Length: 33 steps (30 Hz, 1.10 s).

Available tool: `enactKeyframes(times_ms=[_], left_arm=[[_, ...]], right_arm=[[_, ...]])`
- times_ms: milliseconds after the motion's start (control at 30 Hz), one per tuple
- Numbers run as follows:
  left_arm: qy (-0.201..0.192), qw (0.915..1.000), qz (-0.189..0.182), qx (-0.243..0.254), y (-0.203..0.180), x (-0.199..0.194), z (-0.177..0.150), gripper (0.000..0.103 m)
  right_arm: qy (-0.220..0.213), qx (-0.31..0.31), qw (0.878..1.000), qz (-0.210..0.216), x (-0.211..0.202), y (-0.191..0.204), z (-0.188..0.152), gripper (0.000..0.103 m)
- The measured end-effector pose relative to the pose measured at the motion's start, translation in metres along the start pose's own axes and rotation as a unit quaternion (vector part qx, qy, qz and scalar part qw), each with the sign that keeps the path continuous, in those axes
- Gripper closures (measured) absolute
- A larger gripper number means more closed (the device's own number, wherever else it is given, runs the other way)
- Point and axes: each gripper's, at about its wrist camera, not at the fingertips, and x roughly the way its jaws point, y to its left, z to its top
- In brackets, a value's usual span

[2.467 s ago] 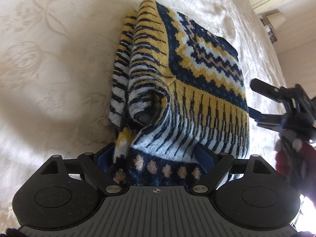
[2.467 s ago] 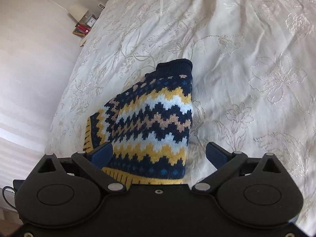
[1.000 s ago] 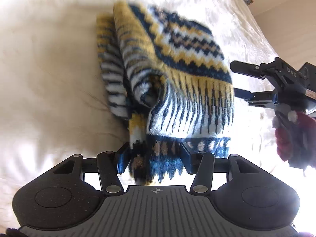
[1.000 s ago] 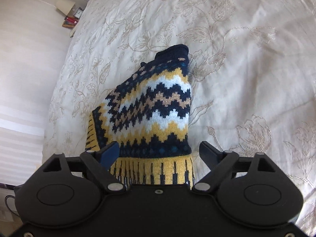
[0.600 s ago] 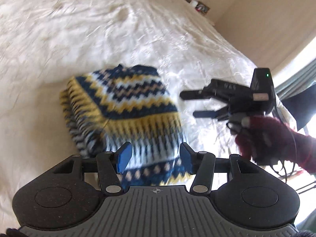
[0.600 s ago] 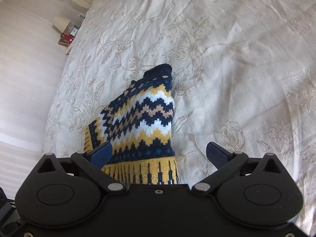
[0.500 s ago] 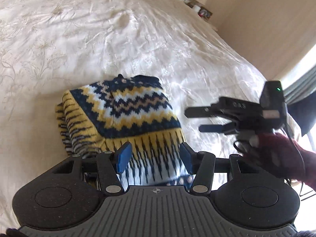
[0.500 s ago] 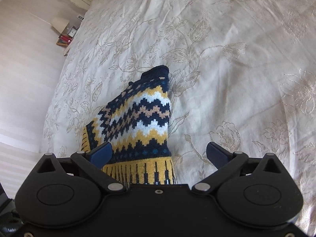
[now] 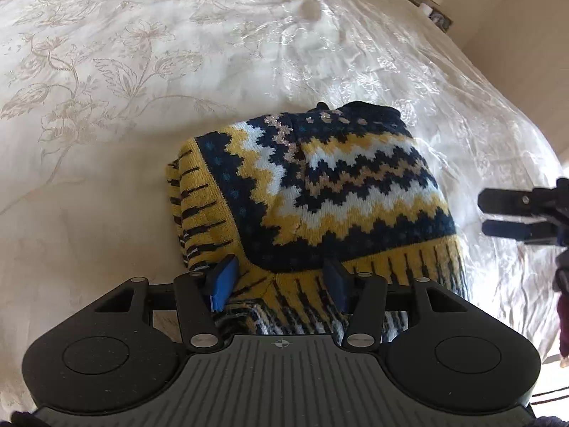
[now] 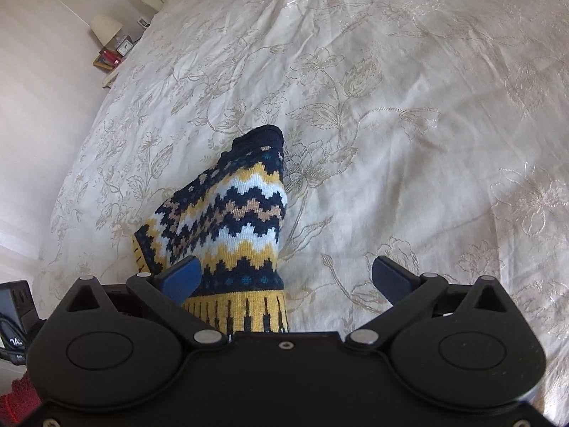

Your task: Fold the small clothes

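A folded zigzag-knit sweater (image 9: 320, 192) is laid on a floral-embroidered bedspread (image 9: 142, 71). The left gripper (image 9: 281, 281) is parted over its near hem; the right gripper (image 10: 284, 277) is spread wide. A lamp (image 10: 106, 29), clock and red books are seen far left. The sweater's near edge is hidden; no readable writing.

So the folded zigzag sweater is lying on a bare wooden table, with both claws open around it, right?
Not quite: the sweater lies on a cream floral bedspread, not a wooden table, as the right wrist view shows. The left gripper and right gripper are indeed open.
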Motion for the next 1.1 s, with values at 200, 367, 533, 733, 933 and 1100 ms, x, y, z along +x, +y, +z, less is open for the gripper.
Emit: enactKeyframes(times_ms=[200, 367, 533, 733, 933, 1100], left_arm=[[0.005, 1.0000, -0.007, -0.004, 0.003, 0.004, 0.001, 0.052], [0.006, 0.9998, -0.014, 0.011, 0.003, 0.004, -0.001, 0.052], [0.009, 0.9997, -0.020, 0.012, 0.005, 0.005, 0.000, 0.052], [0.011, 0.9994, -0.028, 0.015, 0.007, 0.005, 0.000, 0.052], [0.008, 0.9992, -0.032, 0.021, 0.008, 0.005, -0.001, 0.051], [0.004, 0.9986, -0.030, 0.044, 0.003, 0.007, -0.003, 0.046]], right_arm=[[0.005, -0.028, 0.998, -0.057, 0.038, 0.020, 0.017, 0.000], [0.059, -0.062, 0.987, -0.134, 0.097, 0.025, 0.025, 0.000], [0.055, -0.094, 0.981, -0.158, 0.103, 0.043, 0.036, 0.001], [0.008, -0.119, 0.980, -0.157, 0.060, 0.075, 0.014, 0.001], [0.019, -0.101, 0.978, -0.184, 0.053, 0.093, -0.025, 0.001], [0.032, -0.078, 0.976, -0.201, 0.078, 0.085, -0.031, 0.001]])
